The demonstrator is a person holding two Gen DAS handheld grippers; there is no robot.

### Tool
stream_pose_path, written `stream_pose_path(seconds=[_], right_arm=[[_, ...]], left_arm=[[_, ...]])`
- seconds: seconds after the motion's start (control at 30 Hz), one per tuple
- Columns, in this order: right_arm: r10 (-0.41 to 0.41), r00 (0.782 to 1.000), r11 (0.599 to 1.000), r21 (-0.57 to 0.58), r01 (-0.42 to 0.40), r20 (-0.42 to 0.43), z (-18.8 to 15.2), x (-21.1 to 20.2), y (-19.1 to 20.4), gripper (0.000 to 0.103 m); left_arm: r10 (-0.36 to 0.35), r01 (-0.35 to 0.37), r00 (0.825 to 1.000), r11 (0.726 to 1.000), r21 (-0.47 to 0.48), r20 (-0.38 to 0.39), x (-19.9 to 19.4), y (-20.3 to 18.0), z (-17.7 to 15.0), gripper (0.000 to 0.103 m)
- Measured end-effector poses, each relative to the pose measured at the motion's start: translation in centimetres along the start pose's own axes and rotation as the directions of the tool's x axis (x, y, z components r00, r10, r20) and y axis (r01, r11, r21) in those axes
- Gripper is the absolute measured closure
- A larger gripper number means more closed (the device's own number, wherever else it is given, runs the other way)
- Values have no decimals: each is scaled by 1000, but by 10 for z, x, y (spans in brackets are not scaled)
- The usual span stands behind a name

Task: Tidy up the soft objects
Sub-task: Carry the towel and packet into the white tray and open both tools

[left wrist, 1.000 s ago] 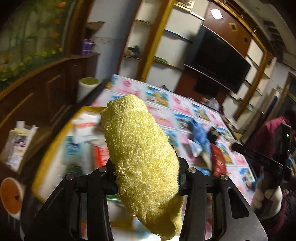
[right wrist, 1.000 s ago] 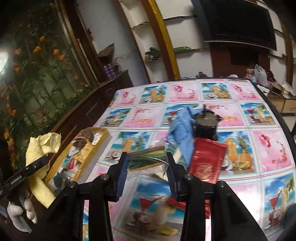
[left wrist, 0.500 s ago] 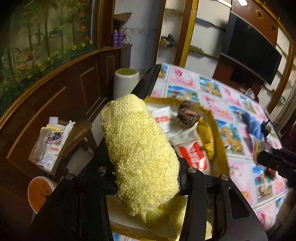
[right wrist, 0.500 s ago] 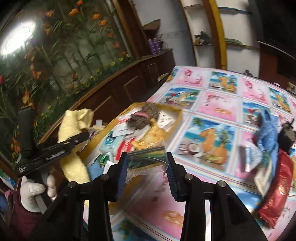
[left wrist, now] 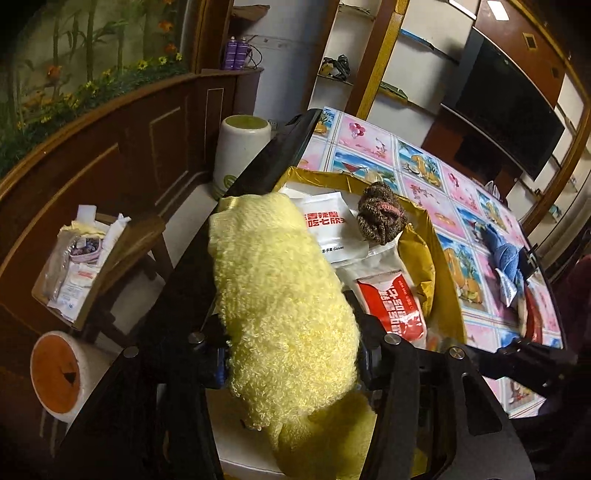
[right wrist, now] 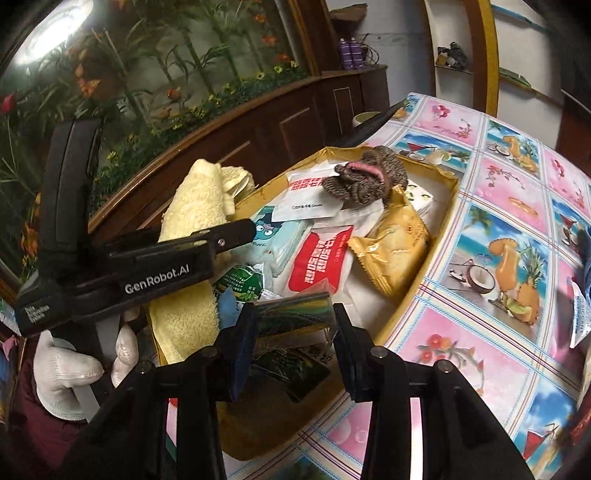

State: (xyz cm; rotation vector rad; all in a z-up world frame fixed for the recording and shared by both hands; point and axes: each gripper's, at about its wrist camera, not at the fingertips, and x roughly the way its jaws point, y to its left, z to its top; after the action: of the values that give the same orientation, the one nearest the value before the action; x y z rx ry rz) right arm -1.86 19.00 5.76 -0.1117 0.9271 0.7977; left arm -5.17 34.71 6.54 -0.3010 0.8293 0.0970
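Left gripper (left wrist: pixel 291 360) jaws just been easing open, yellow towel (left wrist: pixel 284 306) between pads, long axis along fingers, tail draping into gold box (right wrist: pixel 441 236) directly below. Right gripper (right wrist: pixel 295 332) pinching green packet (right wrist: pixel 295 308) over box's near end, jaws opening slightly.

Dark wood panelling (left wrist: pixel 122 155) curves along the wall beneath a mural of bamboo and orange flowers (right wrist: pixel 155 66). White shelves (left wrist: pixel 369 81) with yellow-wood posts stand beside a black television (left wrist: pixel 506 122). A bright lamp (right wrist: pixel 55 33) glares overhead.
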Motion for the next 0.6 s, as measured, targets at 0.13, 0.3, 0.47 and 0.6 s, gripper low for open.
stream_pose_path(seconds=[0.13, 0.3, 0.47, 0.6], right_arm=[[10, 1000, 1000, 19, -10, 2, -1, 4, 0, 55], [6, 999, 999, 34, -7, 31, -2, -4, -5, 46], [0, 997, 997, 78, -6, 75, -9, -27, -22, 46], [-15, 995, 993, 118, 4, 95, -22, -44, -40, 46]], left_arm=[[3, -2, 1000, 1000, -7, 14, -9, -4, 2, 51], [65, -67, 997, 997, 33, 51, -25, -19, 1, 51], [192, -212, 969, 969, 124, 154, -50, -54, -5, 51], [245, -288, 945, 938, 192, 219, -63, -85, -15, 40]])
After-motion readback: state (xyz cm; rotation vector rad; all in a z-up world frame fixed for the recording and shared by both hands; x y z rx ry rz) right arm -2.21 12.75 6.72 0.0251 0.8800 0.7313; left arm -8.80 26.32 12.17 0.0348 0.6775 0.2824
